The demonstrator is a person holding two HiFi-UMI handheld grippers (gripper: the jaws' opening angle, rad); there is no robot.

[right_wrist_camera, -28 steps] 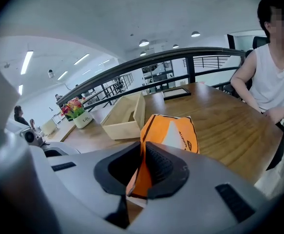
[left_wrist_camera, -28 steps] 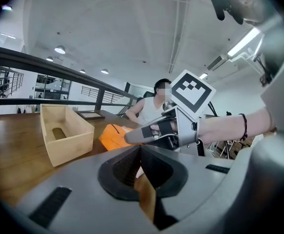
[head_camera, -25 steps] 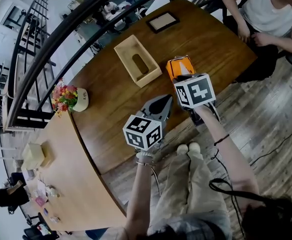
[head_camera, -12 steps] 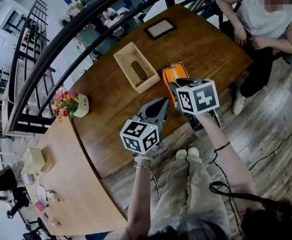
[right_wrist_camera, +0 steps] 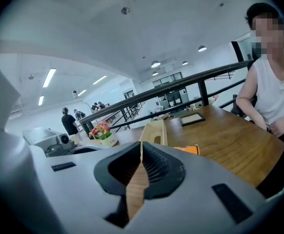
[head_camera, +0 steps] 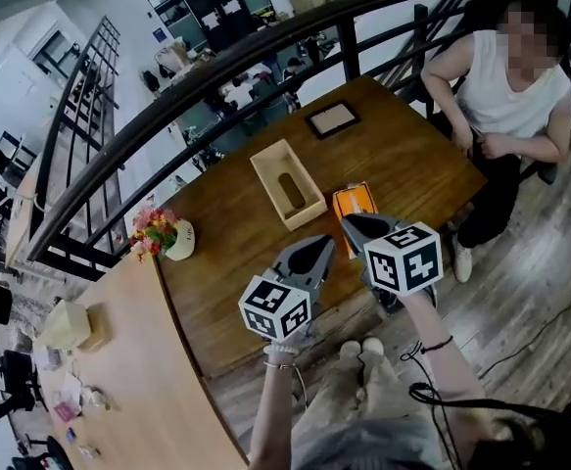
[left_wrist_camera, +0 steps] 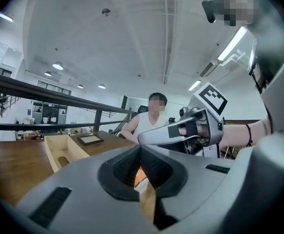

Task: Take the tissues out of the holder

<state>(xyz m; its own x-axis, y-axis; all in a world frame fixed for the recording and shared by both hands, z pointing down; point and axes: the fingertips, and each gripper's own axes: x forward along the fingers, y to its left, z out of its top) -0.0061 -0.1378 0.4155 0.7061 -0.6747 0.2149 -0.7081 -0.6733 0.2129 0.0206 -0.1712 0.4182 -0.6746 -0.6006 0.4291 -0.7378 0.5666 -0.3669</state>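
The light wooden tissue holder (head_camera: 287, 184) lies on the brown table with its oval slot showing and nothing inside that I can see. An orange tissue pack (head_camera: 354, 204) lies flat just right of it. My right gripper (head_camera: 348, 222) hovers at the pack's near end, apart from it; its jaws are closing, tips together, with nothing between them (right_wrist_camera: 142, 144). My left gripper (head_camera: 325, 244) floats beside it, shut and empty (left_wrist_camera: 141, 149). The holder (left_wrist_camera: 64, 150) also appears in the left gripper view, as does the right gripper (left_wrist_camera: 144, 138).
A dark picture frame (head_camera: 331, 118) lies at the table's far side. A flower pot (head_camera: 158, 235) stands at the left edge, where a lighter table (head_camera: 118, 360) adjoins. A seated person (head_camera: 505, 86) is at the right end. A black railing (head_camera: 265, 57) runs behind.
The right gripper has drawn back off the orange pack, which now lies alone on the table. Both grippers sit nearer the table's front edge. The head view has tilted up.
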